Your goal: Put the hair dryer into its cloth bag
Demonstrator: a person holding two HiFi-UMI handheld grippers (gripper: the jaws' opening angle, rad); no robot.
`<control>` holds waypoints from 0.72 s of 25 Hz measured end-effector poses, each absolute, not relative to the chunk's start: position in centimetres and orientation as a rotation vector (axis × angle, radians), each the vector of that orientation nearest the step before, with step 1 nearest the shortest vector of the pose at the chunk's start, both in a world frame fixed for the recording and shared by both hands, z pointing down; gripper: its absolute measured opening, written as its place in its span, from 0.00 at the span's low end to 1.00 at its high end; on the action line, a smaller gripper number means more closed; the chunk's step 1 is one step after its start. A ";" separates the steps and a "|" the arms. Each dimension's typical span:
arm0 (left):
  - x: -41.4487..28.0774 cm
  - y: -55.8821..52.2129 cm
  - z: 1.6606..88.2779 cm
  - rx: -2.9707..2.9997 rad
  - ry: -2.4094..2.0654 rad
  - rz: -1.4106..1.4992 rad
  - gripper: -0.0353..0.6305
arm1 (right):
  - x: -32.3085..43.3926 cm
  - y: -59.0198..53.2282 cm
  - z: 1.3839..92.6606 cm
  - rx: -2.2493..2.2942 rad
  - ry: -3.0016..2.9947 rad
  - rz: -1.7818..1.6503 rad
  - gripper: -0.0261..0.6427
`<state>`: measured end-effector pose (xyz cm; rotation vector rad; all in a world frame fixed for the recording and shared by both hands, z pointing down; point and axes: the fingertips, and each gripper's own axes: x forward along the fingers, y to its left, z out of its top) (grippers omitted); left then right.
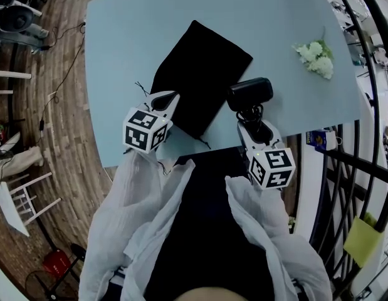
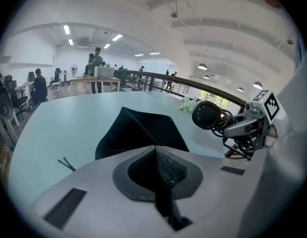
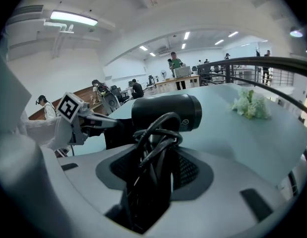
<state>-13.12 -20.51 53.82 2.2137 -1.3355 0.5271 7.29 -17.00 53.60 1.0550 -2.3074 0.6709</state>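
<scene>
Right claw (image 1: 249,119) grips the hair dryer (image 1: 250,93) by its cord-wrapped handle. The dryer looks rigid and top-heavy. It hangs at four o'clock of the limp cloth bag (image 1: 203,68) on the surface (image 1: 150,17). Left claw (image 1: 170,99) is pinched closed on the bag's mouth hem.

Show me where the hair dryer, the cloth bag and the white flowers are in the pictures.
hair dryer (image 1: 250,91), head view, on its black barrel.
cloth bag (image 1: 203,68), head view, on the middle of the black cloth.
white flowers (image 1: 316,55), head view, on the middle of the blossoms.
</scene>
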 end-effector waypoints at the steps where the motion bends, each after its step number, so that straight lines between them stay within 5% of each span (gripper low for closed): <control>1: -12.6 -21.0 53.3 2.236 -1.318 0.530 0.08 | 7.2 -16.5 53.4 1.034 -2.316 0.670 0.34; 18: -6.9 -24.3 48.6 2.479 -0.966 0.643 0.08 | -5.5 -3.4 53.2 0.260 -2.449 0.578 0.34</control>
